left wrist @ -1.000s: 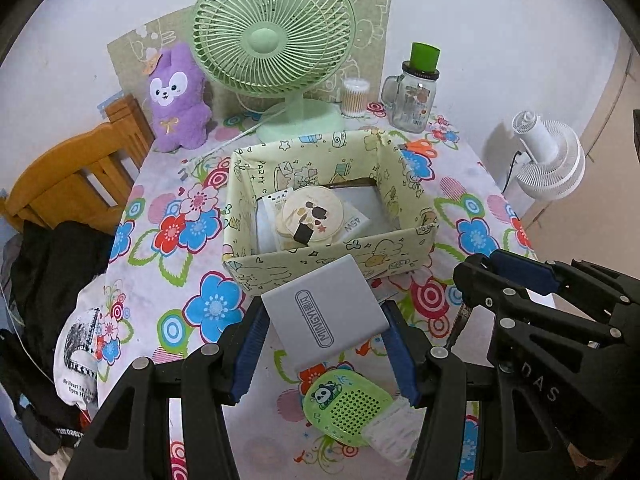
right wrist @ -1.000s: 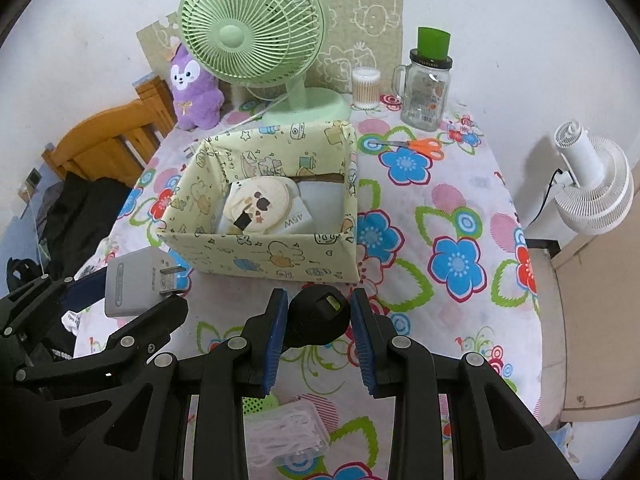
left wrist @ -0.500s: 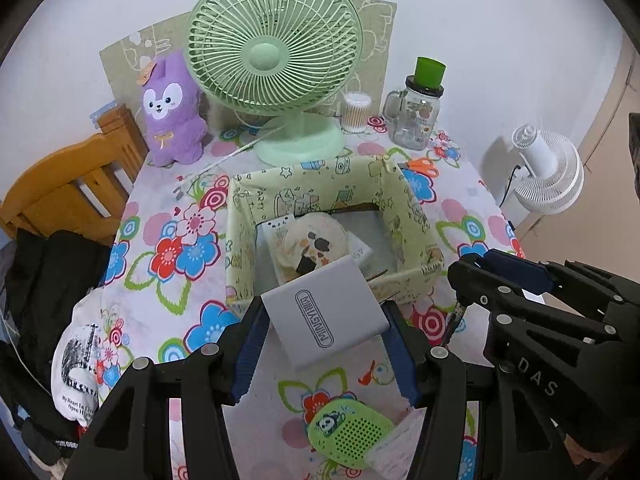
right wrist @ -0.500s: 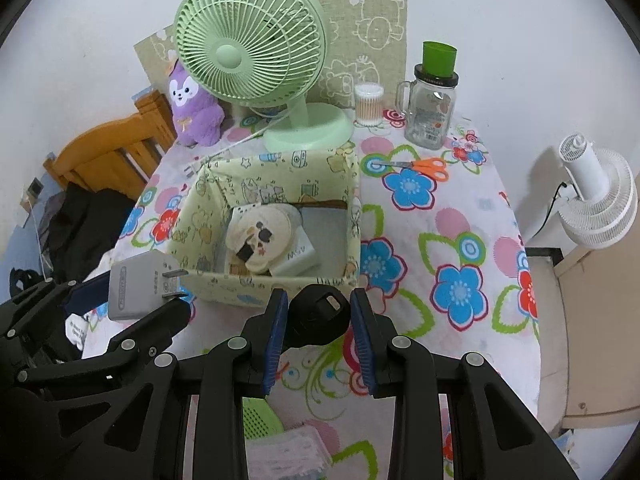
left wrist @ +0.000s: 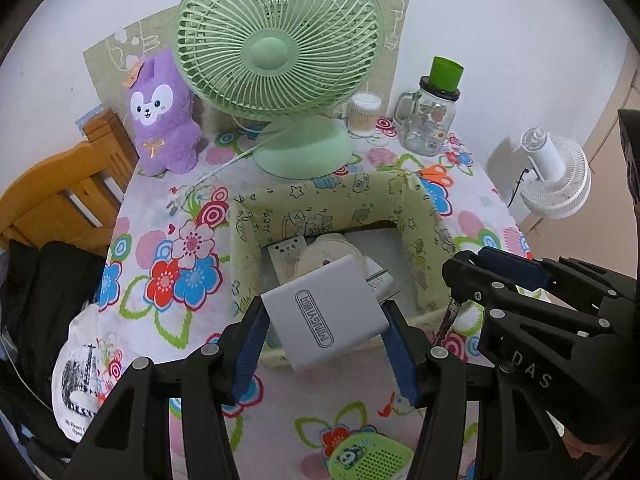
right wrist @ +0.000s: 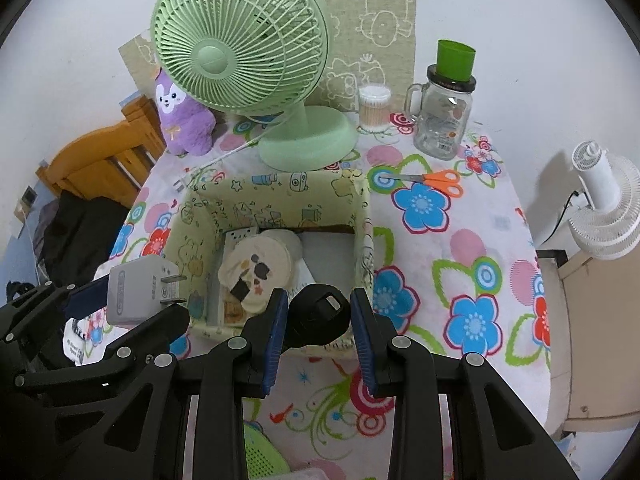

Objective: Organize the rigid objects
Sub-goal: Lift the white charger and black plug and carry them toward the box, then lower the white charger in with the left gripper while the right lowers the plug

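The round table (right wrist: 460,248), spread with a slick cloth of bright printed flowers, carries the big pieces at its far edge: a pale green plastic desk fan (left wrist: 280,52) with a ribbed cage and a domed base, and a plush purple rabbit toy (left wrist: 162,120) beside it, soft and matte. In the middle sits the pale yellow cartoon-print storage box (right wrist: 362,240), its walls floppy and a little bowed, looking like fabric or card. It already holds a few flat things, among them a round cream-coloured disc (right wrist: 256,270) lying on white cards, so I judge the sorting partly done. The two pieces in hand are not yet in it. The left gripper (left wrist: 324,330) is clamped on the sides of a smooth white rectangular charger block (left wrist: 324,316), its metal prongs pointing toward the box, held over the box's near left corner. The right gripper (right wrist: 318,318) is closed tight on a rounded black plug-like object (right wrist: 316,314), matte and hard, hanging just above the near wall. Left on the cloth are orange-handled scissors (right wrist: 438,180) and a green perforated panda case (left wrist: 370,458) near the front edge.
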`<action>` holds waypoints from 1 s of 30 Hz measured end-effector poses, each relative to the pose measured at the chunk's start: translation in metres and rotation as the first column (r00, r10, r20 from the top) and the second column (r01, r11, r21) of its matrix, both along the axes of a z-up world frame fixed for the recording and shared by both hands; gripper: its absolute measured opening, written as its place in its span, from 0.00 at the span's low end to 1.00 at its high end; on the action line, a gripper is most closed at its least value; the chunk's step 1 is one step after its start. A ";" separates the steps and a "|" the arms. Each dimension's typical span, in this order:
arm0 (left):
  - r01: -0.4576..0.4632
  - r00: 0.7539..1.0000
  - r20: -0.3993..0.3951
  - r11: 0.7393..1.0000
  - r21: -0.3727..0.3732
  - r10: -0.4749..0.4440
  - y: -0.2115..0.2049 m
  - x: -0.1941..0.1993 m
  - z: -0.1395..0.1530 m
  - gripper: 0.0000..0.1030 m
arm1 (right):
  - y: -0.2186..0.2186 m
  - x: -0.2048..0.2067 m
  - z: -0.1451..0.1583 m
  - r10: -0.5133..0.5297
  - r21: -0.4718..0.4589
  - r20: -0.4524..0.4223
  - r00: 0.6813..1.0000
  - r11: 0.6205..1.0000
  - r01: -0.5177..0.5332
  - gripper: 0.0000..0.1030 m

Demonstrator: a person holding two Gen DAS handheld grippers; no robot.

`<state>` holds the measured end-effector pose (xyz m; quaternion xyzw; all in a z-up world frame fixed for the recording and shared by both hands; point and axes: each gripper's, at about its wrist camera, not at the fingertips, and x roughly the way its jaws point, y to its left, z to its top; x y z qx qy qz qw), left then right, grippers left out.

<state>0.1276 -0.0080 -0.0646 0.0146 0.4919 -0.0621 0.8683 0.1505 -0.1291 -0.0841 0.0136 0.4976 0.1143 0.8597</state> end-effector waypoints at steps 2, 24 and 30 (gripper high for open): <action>0.000 1.000 -0.002 1.000 0.001 0.000 0.003 0.004 -0.002 0.57 | 0.004 0.006 -0.003 0.002 0.000 -0.006 1.000 1.000 -0.002 0.34; 0.024 0.997 -0.068 1.000 0.017 -0.023 0.024 0.029 -0.037 0.57 | 0.025 0.037 -0.047 -0.010 0.024 -0.129 0.992 1.000 0.013 0.35; 0.029 0.997 -0.066 1.000 0.006 -0.028 0.026 0.028 -0.036 0.57 | 0.027 0.032 -0.051 -0.018 0.025 -0.147 0.989 0.999 0.022 0.37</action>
